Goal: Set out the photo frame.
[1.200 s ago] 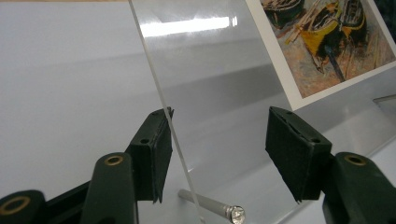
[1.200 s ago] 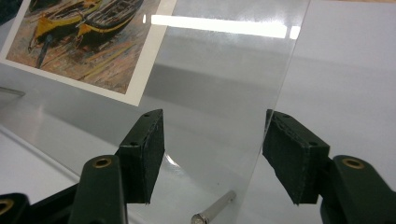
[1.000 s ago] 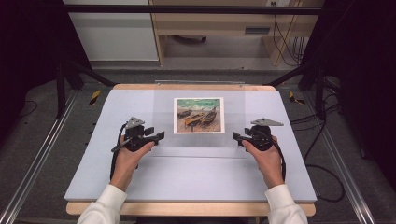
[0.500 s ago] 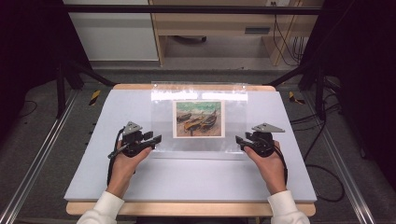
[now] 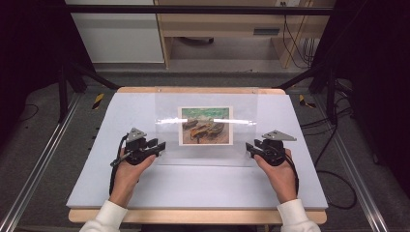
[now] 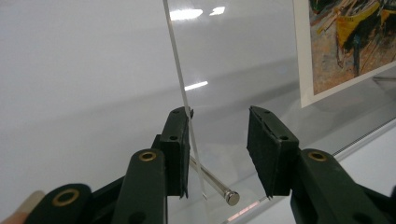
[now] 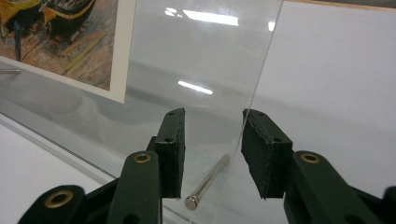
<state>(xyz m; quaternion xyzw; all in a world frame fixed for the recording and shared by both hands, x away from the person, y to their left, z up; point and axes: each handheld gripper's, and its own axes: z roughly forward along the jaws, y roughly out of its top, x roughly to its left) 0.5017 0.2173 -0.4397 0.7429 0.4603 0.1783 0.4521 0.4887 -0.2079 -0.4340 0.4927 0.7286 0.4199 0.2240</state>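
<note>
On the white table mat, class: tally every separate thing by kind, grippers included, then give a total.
Grippers: 2, left gripper and right gripper
Clear acrylic sheet: 1
Painting print: 1
Metal pins: 2, left pin and right pin
Total: 6

You are working with two grippers: the left gripper (image 5: 159,145) and the right gripper (image 5: 251,148), one in each of your two hands, and each is showing two black jaws. Each gripper is carrying one grey three-cornered plate, making two plates. One clear acrylic sheet (image 5: 205,99) is sitting between the grippers, and one printed picture (image 5: 205,126) of boats is lying beneath it. One white board (image 5: 193,186) is covering one wooden table (image 5: 193,90). You are seeing one metal pin (image 6: 215,183) in the left gripper view and one metal pin (image 7: 208,182) in the right gripper view, so two pins.
</note>
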